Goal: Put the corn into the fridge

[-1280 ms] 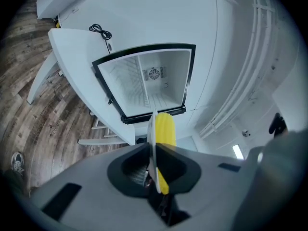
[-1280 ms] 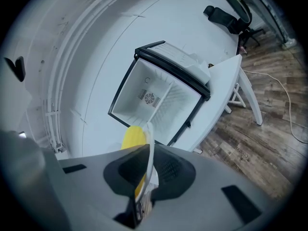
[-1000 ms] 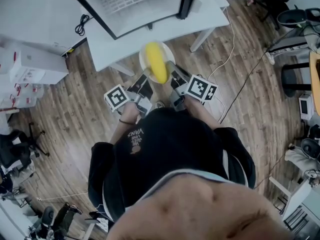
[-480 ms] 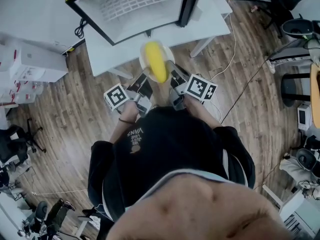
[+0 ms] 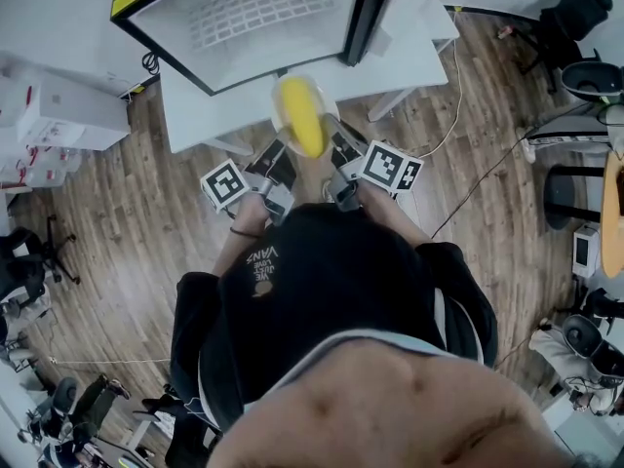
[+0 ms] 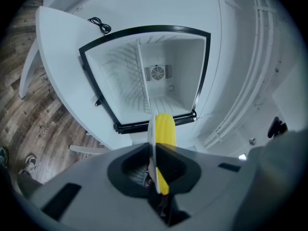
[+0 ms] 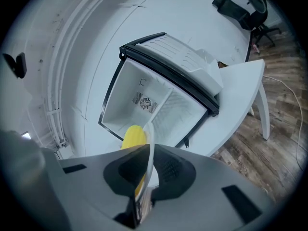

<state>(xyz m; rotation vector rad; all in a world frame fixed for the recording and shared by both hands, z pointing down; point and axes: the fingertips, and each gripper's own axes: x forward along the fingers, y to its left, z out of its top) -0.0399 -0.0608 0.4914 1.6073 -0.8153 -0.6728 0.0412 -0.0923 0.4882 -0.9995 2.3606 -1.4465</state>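
A yellow corn cob (image 5: 299, 115) lies on a white plate (image 5: 329, 117), carried in the air in front of the open fridge (image 5: 253, 13). My left gripper (image 5: 276, 156) is shut on the plate's left rim and my right gripper (image 5: 337, 150) is shut on its right rim. In the left gripper view the plate (image 6: 151, 138) shows edge-on between the jaws of the left gripper (image 6: 153, 152), with the corn (image 6: 166, 129) just right of it. In the right gripper view the plate (image 7: 150, 141) runs into the right gripper (image 7: 146, 153), corn (image 7: 133, 136) at its left. The fridge interior (image 6: 159, 76) (image 7: 144, 97) looks bare.
The fridge stands on a white table (image 5: 210, 100) with its black-framed door (image 5: 363, 3) swung open to the right. A black cable (image 5: 148, 61) lies on the table. White boxes (image 5: 58, 115) sit at the left, office chairs (image 5: 585, 76) at the right, on wooden floor.
Both grippers have carried the plate with the corn forward toward the fridge, which now sits closer and larger in the head view. The grips have not changed.
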